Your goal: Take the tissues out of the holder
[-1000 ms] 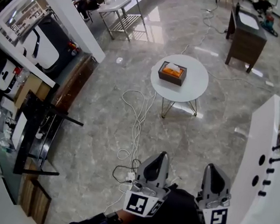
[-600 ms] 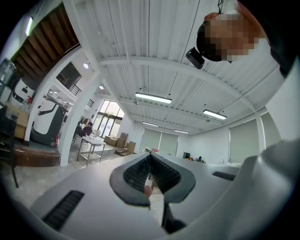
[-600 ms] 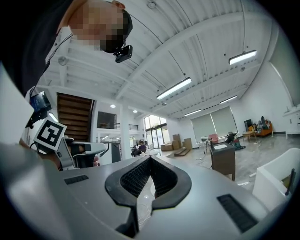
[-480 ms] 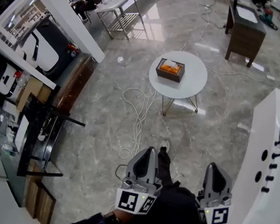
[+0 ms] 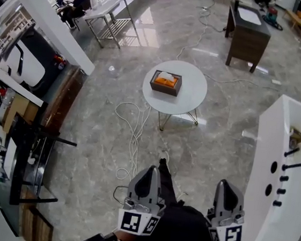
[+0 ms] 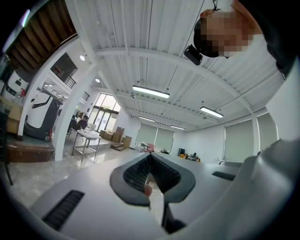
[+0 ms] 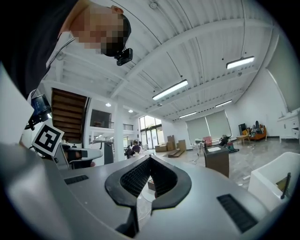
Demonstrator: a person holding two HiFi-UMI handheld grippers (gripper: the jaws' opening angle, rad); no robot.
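Tissue holder (image 5: 166, 83) now further left in view; left hand-held gripper (image 5: 150, 169), right hand-held gripper (image 5: 225, 183) pressed together, empty.

The left gripper (image 5: 149, 172) and the right gripper (image 5: 225, 184) are held side by side, low in front of the body and well apart. Both point level and forward. On each, the jaws are closed tip to tip with nothing between them. A marker cube (image 5: 134, 222) sits at each gripper's rear end.
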